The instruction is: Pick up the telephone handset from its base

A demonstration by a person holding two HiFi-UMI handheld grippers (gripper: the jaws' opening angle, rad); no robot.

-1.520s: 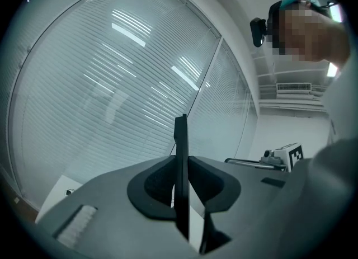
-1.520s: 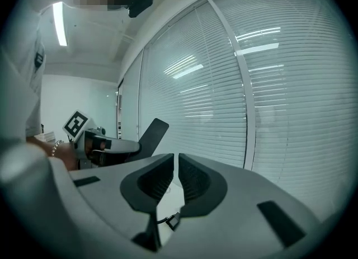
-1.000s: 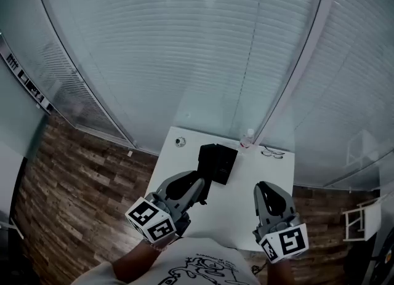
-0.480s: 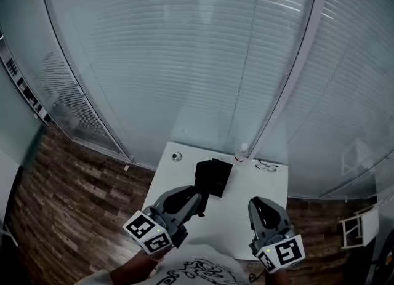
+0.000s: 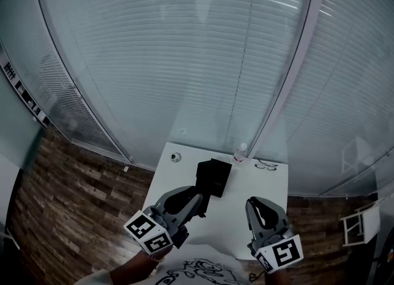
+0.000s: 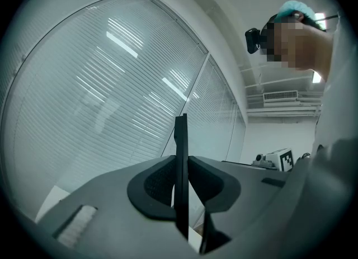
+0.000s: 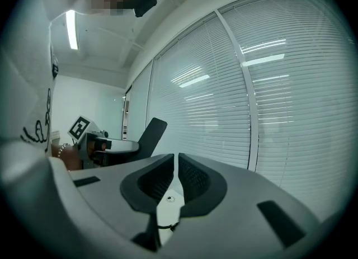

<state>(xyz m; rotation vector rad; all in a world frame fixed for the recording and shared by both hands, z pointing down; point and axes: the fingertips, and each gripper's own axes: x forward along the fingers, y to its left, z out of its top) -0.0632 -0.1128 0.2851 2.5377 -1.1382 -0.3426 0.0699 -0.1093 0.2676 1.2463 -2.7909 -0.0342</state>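
In the head view my left gripper (image 5: pixel 197 197) hides nearly all the handset (image 6: pixel 180 137). The round thing (image 5: pixel 176 156) at the far edge of the table (image 5: pixel 237 213) is too small to tell, maybe a cap.

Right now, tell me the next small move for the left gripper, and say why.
Probably raise the left gripper a little, straight up, with its jaws kept closed. Its pads clamp a thin black slab, apparently the handset. The gripper sits low beside the telephone base on the white table, so clearance looks small.
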